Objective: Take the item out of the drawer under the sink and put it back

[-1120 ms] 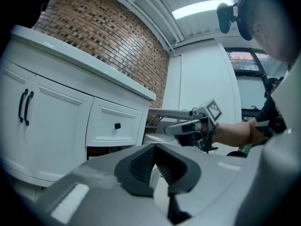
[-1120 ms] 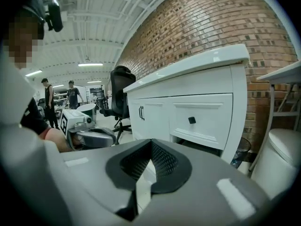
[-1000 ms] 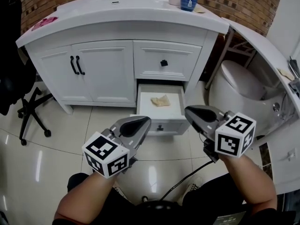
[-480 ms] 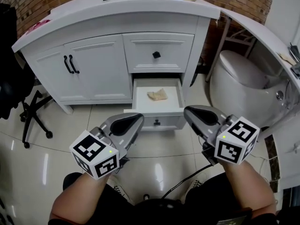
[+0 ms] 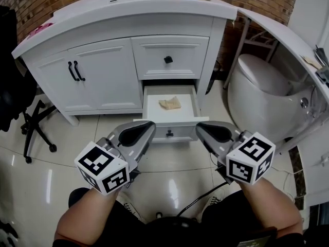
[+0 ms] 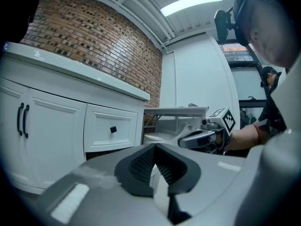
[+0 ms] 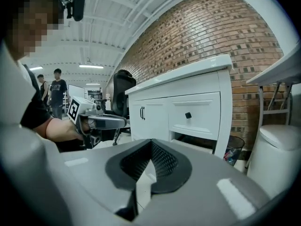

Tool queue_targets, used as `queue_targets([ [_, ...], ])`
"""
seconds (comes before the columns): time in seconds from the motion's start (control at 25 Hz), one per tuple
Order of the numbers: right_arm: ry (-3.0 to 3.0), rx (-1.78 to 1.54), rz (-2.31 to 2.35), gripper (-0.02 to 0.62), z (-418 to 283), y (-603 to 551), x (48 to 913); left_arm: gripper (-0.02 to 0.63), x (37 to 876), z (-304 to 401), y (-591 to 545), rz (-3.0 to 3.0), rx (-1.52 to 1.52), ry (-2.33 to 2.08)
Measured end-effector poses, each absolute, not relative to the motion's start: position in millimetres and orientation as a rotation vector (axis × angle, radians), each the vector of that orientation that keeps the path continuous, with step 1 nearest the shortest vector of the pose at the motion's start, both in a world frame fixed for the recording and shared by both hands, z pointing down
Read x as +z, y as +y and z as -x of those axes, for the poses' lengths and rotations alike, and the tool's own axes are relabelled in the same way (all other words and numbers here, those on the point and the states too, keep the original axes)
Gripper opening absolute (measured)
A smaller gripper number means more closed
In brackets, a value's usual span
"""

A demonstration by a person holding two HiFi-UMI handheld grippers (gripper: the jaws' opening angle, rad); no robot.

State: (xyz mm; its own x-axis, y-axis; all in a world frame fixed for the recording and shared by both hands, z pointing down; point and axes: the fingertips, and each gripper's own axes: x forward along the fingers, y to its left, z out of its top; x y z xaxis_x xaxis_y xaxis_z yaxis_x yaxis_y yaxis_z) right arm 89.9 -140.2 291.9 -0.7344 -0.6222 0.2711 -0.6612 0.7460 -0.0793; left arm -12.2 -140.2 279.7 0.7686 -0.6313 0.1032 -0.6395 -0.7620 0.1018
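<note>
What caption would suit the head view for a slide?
Left gripper and right gripper, both shut, face the open drawer holding a beige item.

left gripper: jaws together, empty; right gripper: jaws together, empty; forearms parallel, pointing forward

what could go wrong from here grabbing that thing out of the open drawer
1. The right claw and left claw are both shut; going in like that would likely just shove the crumpled tan item back.
2. The item lies flat on the floor of the open drawer, so a pinch may catch only a corner.
3. Both claws hang near the drawer front; a careless reach could bump it shut.
</note>
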Motion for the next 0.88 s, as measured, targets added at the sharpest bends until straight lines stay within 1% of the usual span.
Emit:
queue_targets([
  [0.52, -2.741, 0.188, -1.026, 0.008, -85.1, -105.2, 272.2, 0.006, 262.4, 7.9, -101.2, -2.870, 0.081, -0.983],
  [0.88, -2.740, 0.209, -0.993, 0.008, -75.5, -82.6, 277.2, 0.006, 267.1, 11.8, -85.1, -2.870, 0.116, -1.009],
])
